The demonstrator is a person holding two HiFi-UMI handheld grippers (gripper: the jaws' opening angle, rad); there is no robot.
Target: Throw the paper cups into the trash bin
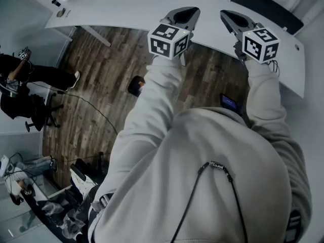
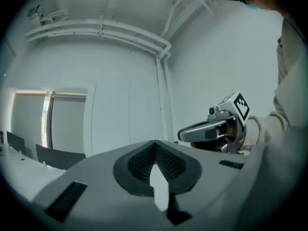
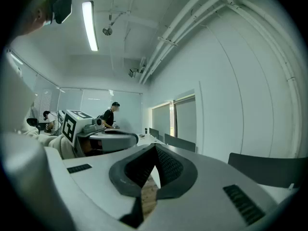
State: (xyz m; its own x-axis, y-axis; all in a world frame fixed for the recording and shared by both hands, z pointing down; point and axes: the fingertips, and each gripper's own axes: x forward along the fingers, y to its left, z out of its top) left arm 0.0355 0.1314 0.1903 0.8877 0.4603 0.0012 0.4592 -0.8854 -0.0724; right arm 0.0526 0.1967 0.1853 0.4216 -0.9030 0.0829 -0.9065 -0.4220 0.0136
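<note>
Left gripper (image 2: 155, 145): jaws closed tip to tip, nothing between them. Right gripper (image 3: 155, 149): likewise clenched, empty. The 2 are held level, side by side and near each other, at the near edge of a white table (image 1: 126, 6). The operator wears a grey hoodie (image 1: 212, 176) and stands on a wood floor (image 1: 101, 80). Paper cups and trash bin: cannot be placed from any of the 3 views.
</note>
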